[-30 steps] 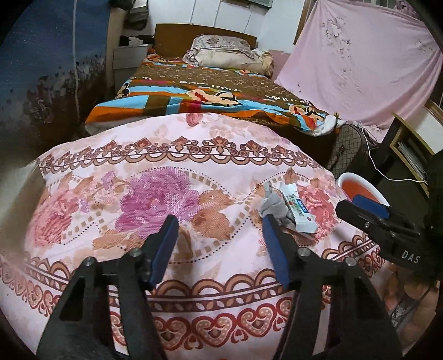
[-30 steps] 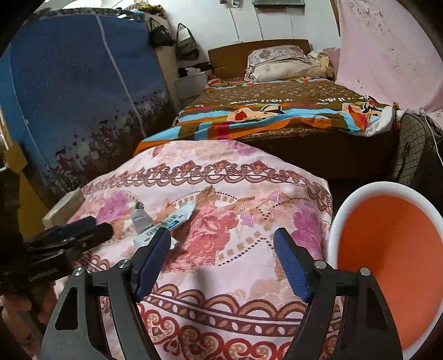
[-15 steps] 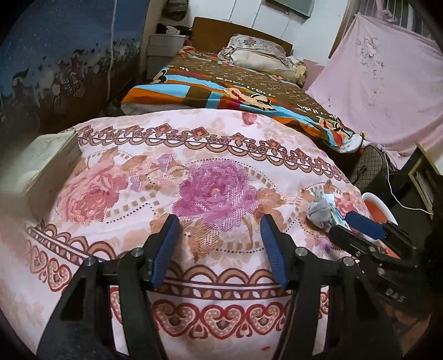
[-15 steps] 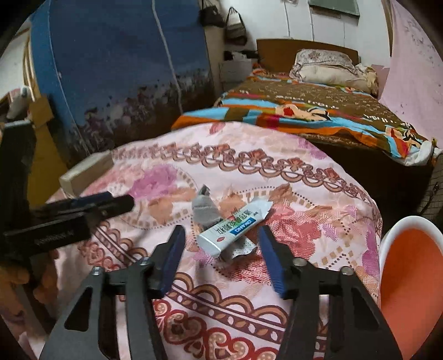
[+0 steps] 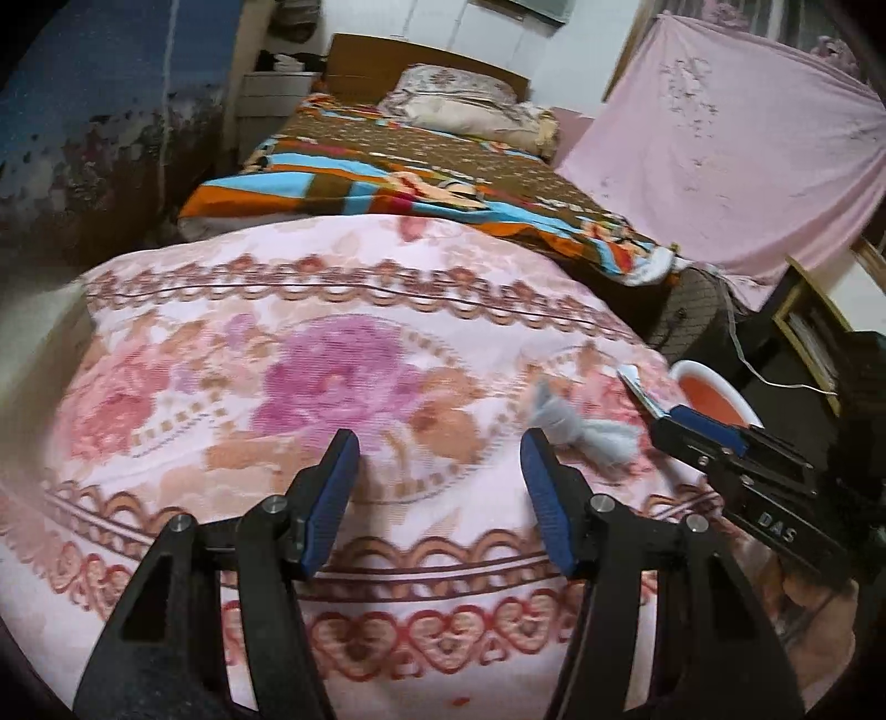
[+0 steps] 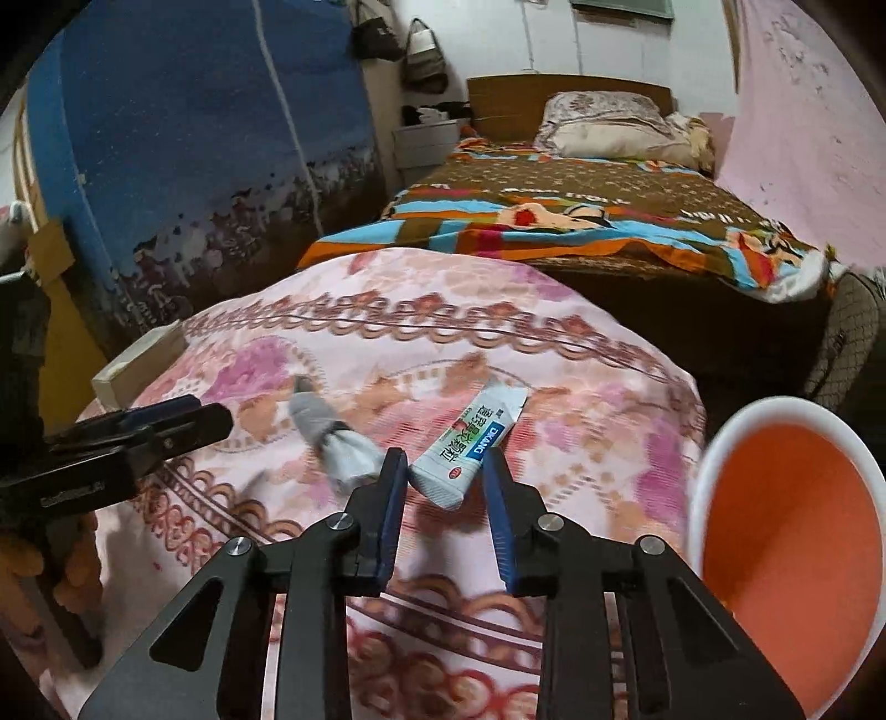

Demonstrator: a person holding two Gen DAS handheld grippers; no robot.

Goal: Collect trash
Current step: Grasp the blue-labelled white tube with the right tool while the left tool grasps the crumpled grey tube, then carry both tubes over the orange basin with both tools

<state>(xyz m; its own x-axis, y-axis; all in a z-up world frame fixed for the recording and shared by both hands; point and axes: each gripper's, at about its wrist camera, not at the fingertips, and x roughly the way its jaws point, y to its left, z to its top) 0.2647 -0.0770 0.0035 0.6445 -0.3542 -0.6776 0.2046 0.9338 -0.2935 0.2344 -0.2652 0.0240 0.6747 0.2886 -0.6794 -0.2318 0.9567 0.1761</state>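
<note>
The right gripper [image 6: 446, 487], jaws narrowed, brackets the light, crushable white-and-blue printed tube box [image 6: 469, 446] at lower centre; grip its near end gently. The left gripper [image 5: 437, 487] stands wide, empty

Dim, warm indoor light, both my views soft.
My floral cloth [image 5: 343, 354] smears with motion blur; fisheye bends the edges, corners vignette black, and the far white wall [image 6: 554, 39] is brightest.

Right gripper [image 6: 446, 476] straddling white box [image 6: 470, 447], contact unclear.
</note>
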